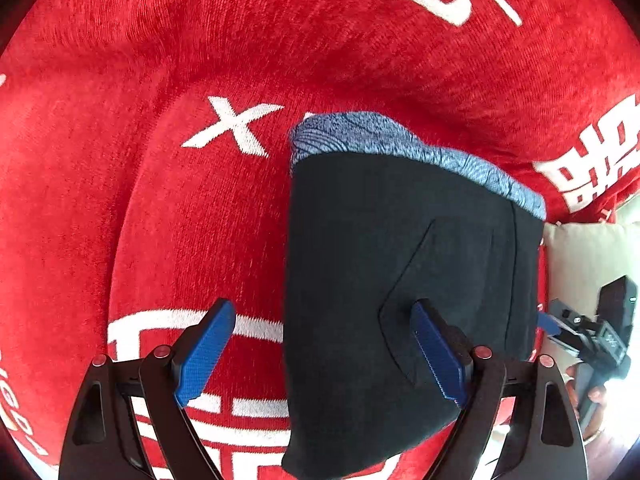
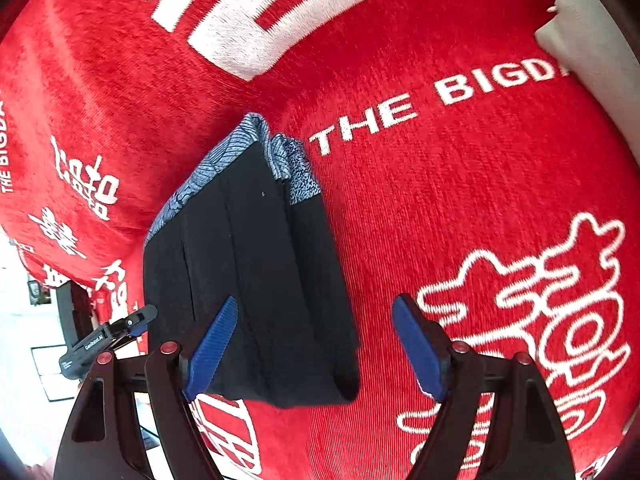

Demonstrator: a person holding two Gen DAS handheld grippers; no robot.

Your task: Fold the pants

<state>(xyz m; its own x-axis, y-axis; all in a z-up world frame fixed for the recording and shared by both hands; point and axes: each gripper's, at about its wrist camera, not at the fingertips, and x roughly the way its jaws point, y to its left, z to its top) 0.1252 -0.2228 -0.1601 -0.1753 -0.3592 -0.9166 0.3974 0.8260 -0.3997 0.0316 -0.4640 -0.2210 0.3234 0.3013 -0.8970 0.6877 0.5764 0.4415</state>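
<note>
Left wrist view is showing me the pants, dark with a blue patterned waistband, lying in a compact folded stack on a red cover printed with white lettering. I cannot tell what the cover is draped over. I am holding the left gripper above the stack's left edge, jaws standing wide apart and empty: one blue pad is hanging over the bare cover just beside the pants, the other over the dark cloth. In the right wrist view I am seeing the right gripper over the opposite edge of the pants, its jaws likewise spread with nothing between the pads; one pad is above the pants, the other above the cover to the side. The fold is looking nearly done to me.

What I am worrying about: at the waistband end of the pants the layers are sitting offset, so a pinch from either side could catch only the top layer and peel the stack open. A pad reaching past the pants' edge could also snag the cover and drag everything askew.
</note>
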